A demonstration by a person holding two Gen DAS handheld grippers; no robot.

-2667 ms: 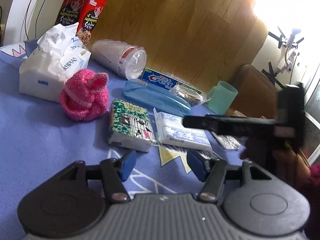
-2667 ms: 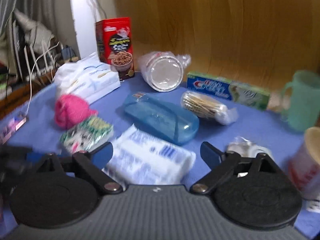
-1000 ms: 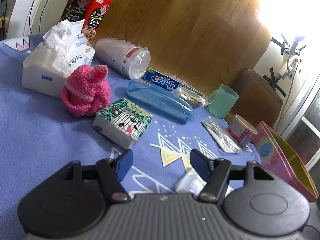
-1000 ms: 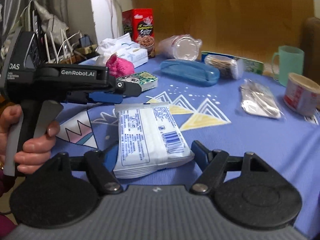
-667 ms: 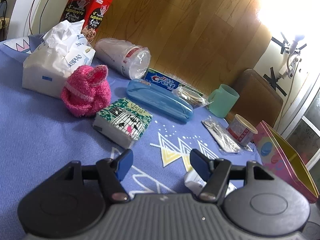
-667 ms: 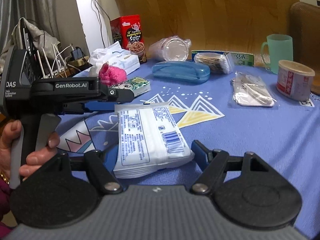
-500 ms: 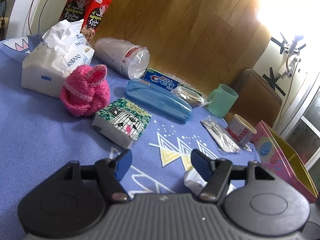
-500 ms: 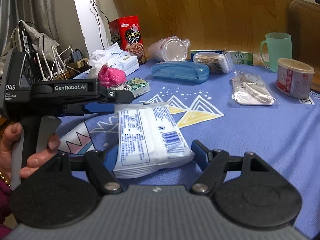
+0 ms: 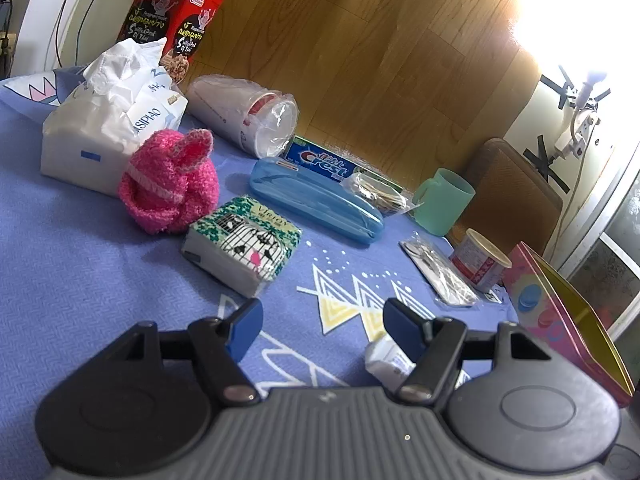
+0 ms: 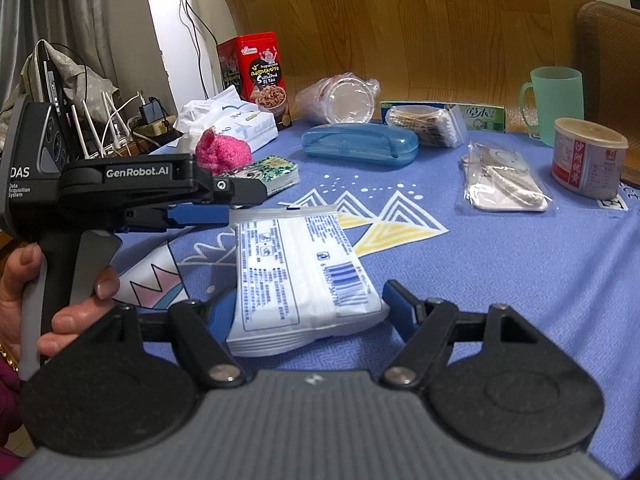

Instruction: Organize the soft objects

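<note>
The white tissue pack [image 10: 298, 268] lies flat on the blue tablecloth [image 10: 500, 280], its long axis running away from the camera, the near end between the spread fingers of the right gripper [image 10: 308, 306], which stands open; whether the pads touch it is hard to tell. The left gripper [image 9: 322, 322], gripped by a hand [image 10: 60, 300] and held level, also gapes wide, empty, aimed toward the patterned tissue pack [image 9: 242, 238] and pink knit sock ball [image 9: 170, 186].
</note>
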